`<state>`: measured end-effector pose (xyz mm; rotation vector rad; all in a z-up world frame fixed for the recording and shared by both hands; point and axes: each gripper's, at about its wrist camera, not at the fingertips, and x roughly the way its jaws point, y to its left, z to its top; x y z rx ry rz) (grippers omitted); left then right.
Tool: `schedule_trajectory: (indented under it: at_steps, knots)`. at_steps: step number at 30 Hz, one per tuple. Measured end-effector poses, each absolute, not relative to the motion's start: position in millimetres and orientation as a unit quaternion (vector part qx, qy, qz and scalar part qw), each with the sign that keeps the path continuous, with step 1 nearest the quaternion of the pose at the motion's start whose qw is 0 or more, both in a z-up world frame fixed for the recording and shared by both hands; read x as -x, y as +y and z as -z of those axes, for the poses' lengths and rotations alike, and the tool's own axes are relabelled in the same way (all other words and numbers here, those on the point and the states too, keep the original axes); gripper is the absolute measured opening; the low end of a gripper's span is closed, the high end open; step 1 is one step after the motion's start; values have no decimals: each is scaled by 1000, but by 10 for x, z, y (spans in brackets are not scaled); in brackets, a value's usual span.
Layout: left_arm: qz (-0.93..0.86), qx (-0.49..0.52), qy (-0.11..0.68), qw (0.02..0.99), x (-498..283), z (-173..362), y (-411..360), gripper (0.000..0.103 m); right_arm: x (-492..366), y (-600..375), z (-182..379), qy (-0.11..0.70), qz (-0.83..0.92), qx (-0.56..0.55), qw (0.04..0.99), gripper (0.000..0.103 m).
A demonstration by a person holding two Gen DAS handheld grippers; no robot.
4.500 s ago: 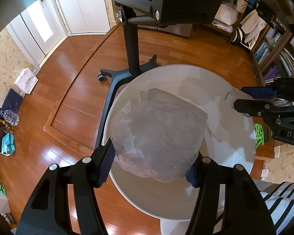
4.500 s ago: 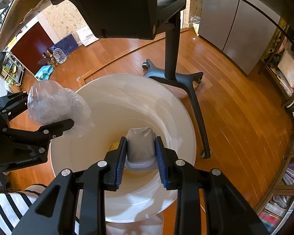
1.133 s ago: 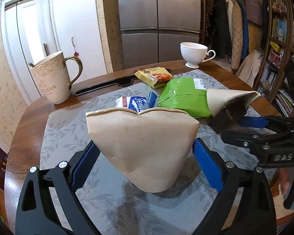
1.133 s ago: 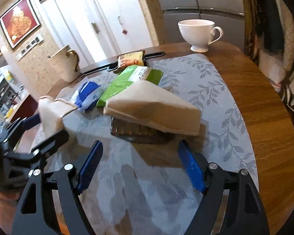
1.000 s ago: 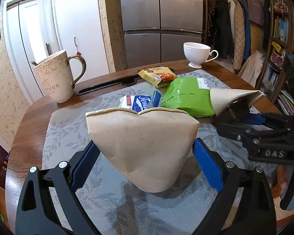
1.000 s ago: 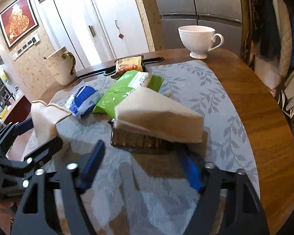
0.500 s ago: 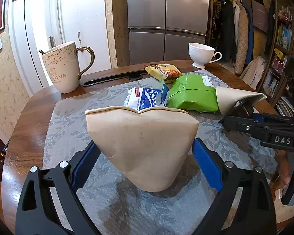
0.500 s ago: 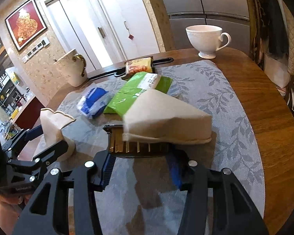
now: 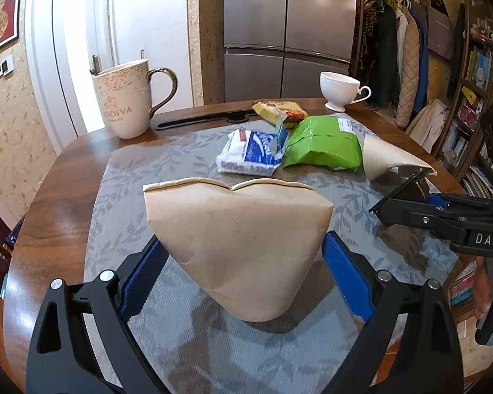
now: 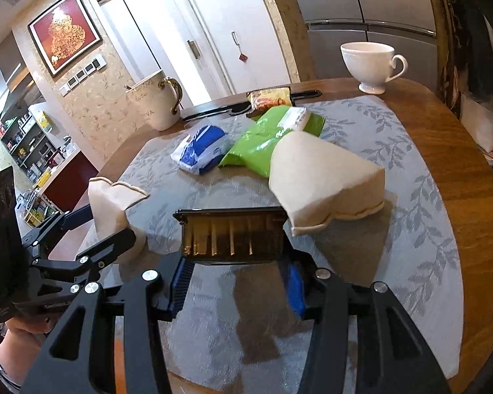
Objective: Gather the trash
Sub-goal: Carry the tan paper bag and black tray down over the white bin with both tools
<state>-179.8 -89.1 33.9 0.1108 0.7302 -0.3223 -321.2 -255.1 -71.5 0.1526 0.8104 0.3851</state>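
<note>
Left gripper (image 9: pixel 243 272) wide, clamped on a paper cone (image 9: pixel 238 246), near mat edge. Right gripper (image 10: pixel 236 282) has just narrowed onto a black tray (image 10: pixel 231 234). Both light, crushable; grip sides gently.

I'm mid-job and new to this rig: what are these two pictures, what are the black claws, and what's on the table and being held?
Each picture comes from a camera on a hand-held gripper, carried by a person, looking along its two fingers. The left hand-held gripper clamps a brown paper cone. The right hand-held gripper, whose jaws have just been closing, grips a black plastic tray with a second paper cone lying on it. On the placemat lie a blue-white packet, a green pouch and a yellow wrapper. A mug and a teacup stand behind.
</note>
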Motion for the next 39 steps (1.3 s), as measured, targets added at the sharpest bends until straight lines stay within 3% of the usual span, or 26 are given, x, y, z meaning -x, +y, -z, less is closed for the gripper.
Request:
schedule_trajectory:
  at_steps: [23,39]
  knots:
    - [142,-45,354,923,2173,-310,-665,94,3449,-2350,833,399,-192,-48,896,47]
    - [154,-44,342,926,2498,-477,-588,94,3866,-2355,517,369,-227,-34,900,47]
